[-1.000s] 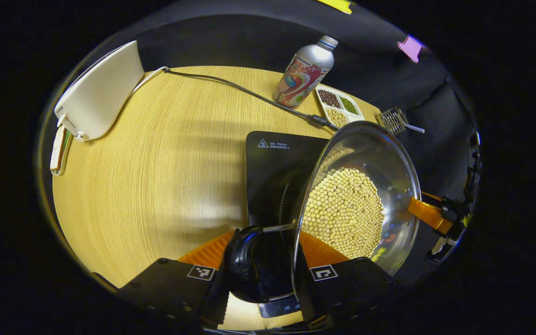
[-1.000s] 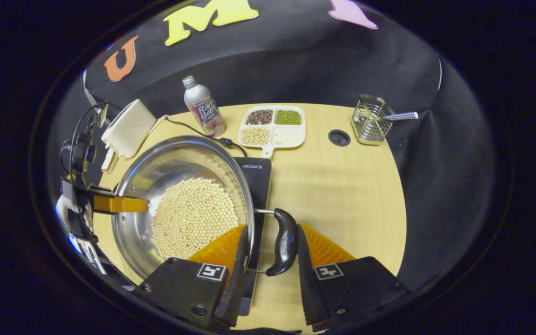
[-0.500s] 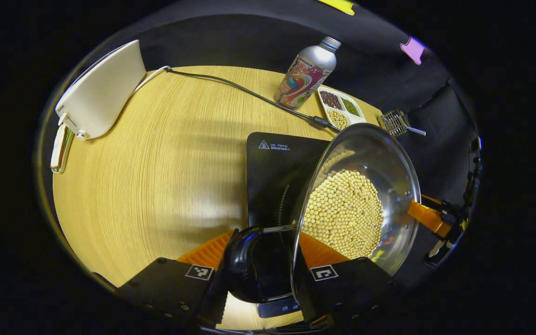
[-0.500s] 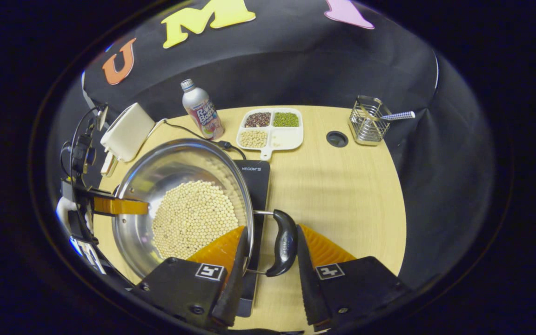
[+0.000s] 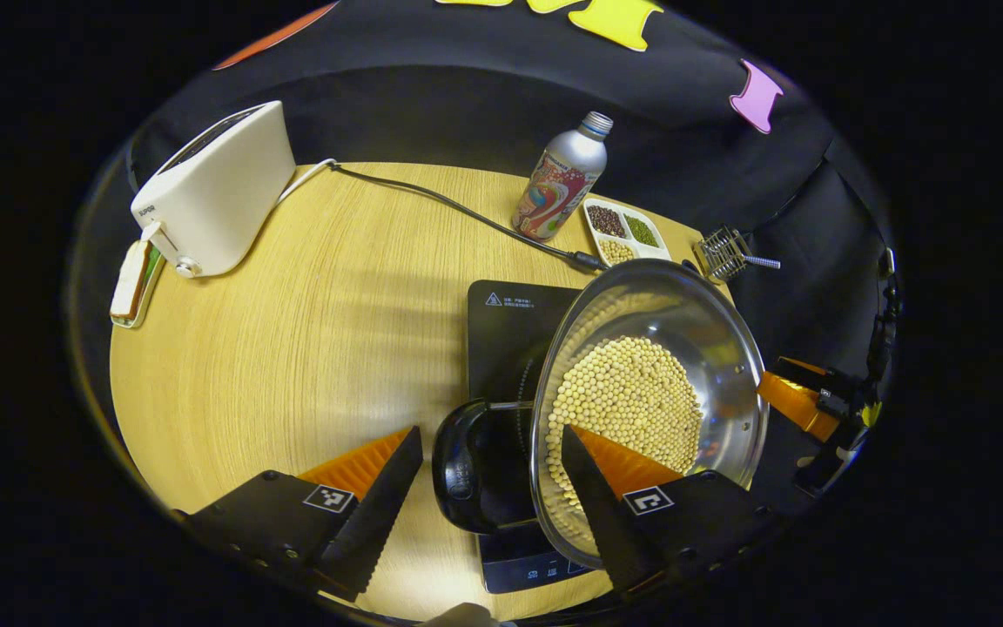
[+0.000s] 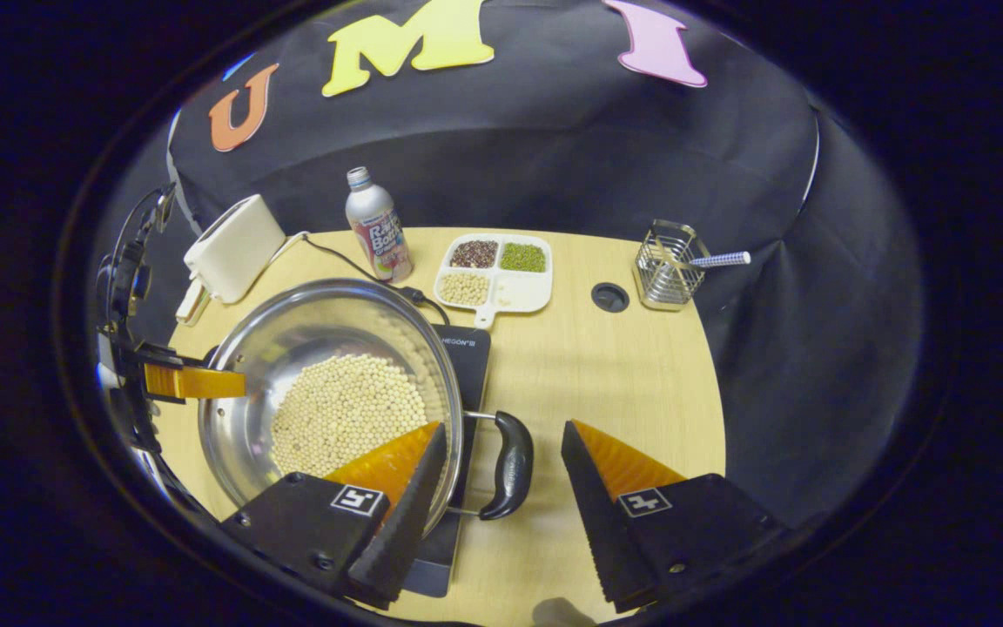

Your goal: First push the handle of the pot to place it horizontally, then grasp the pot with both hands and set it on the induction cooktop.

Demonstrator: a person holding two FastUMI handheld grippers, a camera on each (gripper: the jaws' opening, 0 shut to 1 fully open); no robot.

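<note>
A steel pot [image 5: 715,344] holding pale beans rests on the black induction cooktop [image 5: 506,335]. My left gripper [image 5: 491,433] is open, its fingers spread wide on either side of the pot's black left handle [image 5: 465,466] and apart from it. In the right gripper view the pot [image 6: 310,326] sits on the cooktop [image 6: 469,357], and my right gripper [image 6: 503,428] is open around the black right handle [image 6: 510,466], not touching it. Each view shows the other gripper at the pot's far side, the right gripper [image 5: 802,402] and the left gripper [image 6: 191,381].
A white toaster [image 5: 214,187] stands at the table's back left, its cable [image 5: 449,202] running to the cooktop. A printed bottle [image 6: 375,226], a divided tray [image 6: 523,292] of beans, a table hole [image 6: 610,297] and a wire holder [image 6: 663,277] line the back.
Both grippers have opened and let go of the pot's handles, then drawn back a little. The pot has settled level on the cooktop.
</note>
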